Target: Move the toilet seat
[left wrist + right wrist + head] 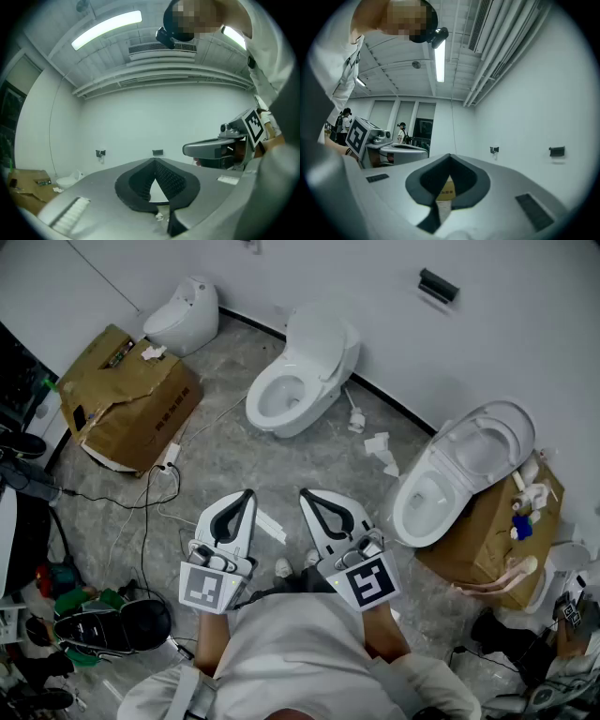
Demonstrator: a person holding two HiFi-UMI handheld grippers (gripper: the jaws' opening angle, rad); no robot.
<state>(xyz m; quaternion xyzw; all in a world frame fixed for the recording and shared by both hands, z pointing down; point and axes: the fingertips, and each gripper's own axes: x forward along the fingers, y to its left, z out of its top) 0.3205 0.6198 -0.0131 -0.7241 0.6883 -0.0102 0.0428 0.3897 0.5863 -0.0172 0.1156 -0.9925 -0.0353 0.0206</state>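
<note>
Three white toilets stand along the wall in the head view. The right toilet (427,502) rests on cardboard with its seat and lid (487,442) raised. The middle toilet (300,371) shows an open bowl, and a small closed toilet (180,315) sits far left. My left gripper (247,492) and right gripper (304,492) are held side by side near my chest, well short of every toilet. Both are shut with nothing in them. The left gripper (154,160) faces the wall, and so does the right gripper (450,155).
A torn cardboard box (127,395) lies at left, with cables (141,507) trailing over the floor. Paper scraps (380,448) lie between the middle and right toilets. Shoes and a bag (103,624) sit at lower left. Bottles (525,507) stand on the cardboard at right.
</note>
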